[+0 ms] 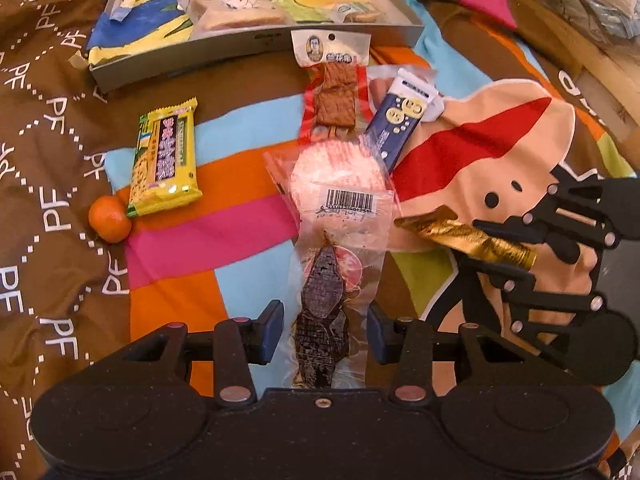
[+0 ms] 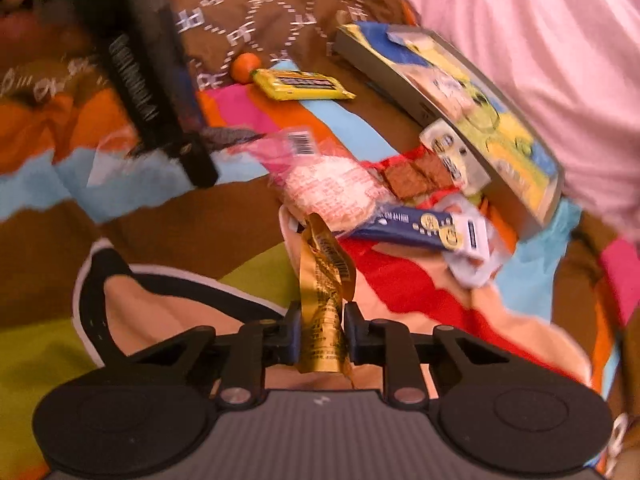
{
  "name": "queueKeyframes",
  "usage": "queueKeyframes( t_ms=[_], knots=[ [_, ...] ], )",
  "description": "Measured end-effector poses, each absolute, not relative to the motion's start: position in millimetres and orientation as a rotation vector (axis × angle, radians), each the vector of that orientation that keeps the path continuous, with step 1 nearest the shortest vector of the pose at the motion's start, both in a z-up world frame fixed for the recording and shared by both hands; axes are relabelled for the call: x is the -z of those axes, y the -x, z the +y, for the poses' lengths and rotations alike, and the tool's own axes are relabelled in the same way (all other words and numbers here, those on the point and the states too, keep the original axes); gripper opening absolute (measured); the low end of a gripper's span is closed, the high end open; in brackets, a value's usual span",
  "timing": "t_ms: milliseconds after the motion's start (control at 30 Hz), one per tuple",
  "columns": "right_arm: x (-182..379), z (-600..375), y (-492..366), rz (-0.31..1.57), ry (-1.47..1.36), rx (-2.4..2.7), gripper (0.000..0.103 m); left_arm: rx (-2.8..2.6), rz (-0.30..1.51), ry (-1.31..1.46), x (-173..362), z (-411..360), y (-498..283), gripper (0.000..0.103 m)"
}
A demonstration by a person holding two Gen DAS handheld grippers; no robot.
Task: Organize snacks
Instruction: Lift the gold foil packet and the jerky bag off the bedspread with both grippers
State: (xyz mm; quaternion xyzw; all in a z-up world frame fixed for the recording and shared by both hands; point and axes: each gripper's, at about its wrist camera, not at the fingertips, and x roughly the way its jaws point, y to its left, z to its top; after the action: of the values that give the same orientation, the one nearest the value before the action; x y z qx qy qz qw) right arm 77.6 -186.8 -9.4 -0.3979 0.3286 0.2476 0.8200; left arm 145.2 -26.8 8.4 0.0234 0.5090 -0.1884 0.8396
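My right gripper [image 2: 320,340] pinches the gold packet [image 2: 326,308] above the quilt, my left gripper [image 1: 326,330] gapes around the dark-snack pouch [image 1: 324,312]; next, carry gold to the tray [image 1: 256,46].

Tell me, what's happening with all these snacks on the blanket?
A person is sorting snacks with two hand-held grippers. The right hand-held gripper is pinching a gold foil packet. The left hand-held gripper is open around a clear packet of dark dried snack. A grey tray already holds a few snacks; a yellow packet and a small orange wait nearby.
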Motion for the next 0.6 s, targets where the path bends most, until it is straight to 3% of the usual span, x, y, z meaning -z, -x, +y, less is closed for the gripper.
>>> queueKeyframes(
  t_ms=[600],
  knots=[
    [10.5, -184.0, -56.8, 0.403, 1.135, -0.543, 0.021, 0.378, 1.028, -0.019, -14.7, -26.0, -146.1, 0.045]
  ],
)
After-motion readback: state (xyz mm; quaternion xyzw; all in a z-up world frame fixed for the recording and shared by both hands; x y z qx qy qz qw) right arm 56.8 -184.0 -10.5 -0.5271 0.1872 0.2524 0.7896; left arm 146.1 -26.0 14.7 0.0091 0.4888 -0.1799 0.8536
